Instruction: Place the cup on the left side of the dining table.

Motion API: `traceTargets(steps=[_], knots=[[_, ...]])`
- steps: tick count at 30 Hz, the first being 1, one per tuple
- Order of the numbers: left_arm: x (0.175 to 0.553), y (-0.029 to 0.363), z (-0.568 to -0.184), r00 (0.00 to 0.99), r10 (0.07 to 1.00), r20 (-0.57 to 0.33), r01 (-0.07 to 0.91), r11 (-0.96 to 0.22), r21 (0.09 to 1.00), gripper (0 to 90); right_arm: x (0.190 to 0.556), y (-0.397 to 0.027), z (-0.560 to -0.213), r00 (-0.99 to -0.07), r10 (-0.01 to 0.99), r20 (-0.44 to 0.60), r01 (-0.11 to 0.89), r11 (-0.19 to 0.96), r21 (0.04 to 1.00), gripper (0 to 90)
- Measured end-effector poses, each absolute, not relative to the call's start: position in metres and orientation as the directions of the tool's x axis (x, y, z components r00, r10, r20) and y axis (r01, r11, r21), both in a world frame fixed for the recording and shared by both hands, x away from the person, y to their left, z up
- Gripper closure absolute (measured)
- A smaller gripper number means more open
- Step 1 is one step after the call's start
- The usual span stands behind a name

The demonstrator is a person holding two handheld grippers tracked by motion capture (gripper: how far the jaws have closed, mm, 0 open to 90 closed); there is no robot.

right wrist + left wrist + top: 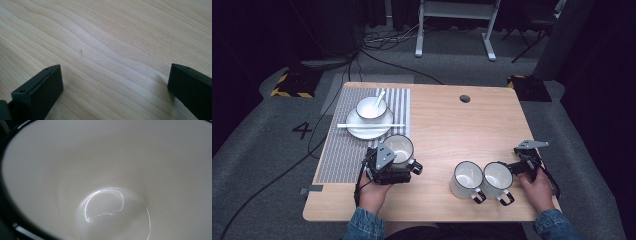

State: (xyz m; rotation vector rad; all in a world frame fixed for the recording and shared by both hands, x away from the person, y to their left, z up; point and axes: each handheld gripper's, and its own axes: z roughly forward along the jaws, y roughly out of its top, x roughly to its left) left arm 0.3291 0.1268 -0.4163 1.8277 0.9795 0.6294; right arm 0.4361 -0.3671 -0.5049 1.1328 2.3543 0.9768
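Gripping a white mug (399,148) beside the striped mat (343,145), your left gripper (388,167) sits near the worktop's (452,125) front-left. Your right gripper (516,167) is spread wide near the front-right corner, just beside two mugs (482,180).

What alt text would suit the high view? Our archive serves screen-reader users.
A person's left gripper holds a white mug at a striped placemat's edge; the open right gripper sits beside two more mugs. A bowl, plate and chopsticks rest on the mat.
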Motion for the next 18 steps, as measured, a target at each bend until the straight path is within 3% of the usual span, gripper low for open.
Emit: traceTargets(steps=[18], knots=[[0.358,0.156,-0.418,0.406,0.914,0.013,0.381,-0.182,0.906,3.1,0.436,-0.367,-0.505,-0.618,0.786,-0.017,0.543,0.443,0.714,0.2]])
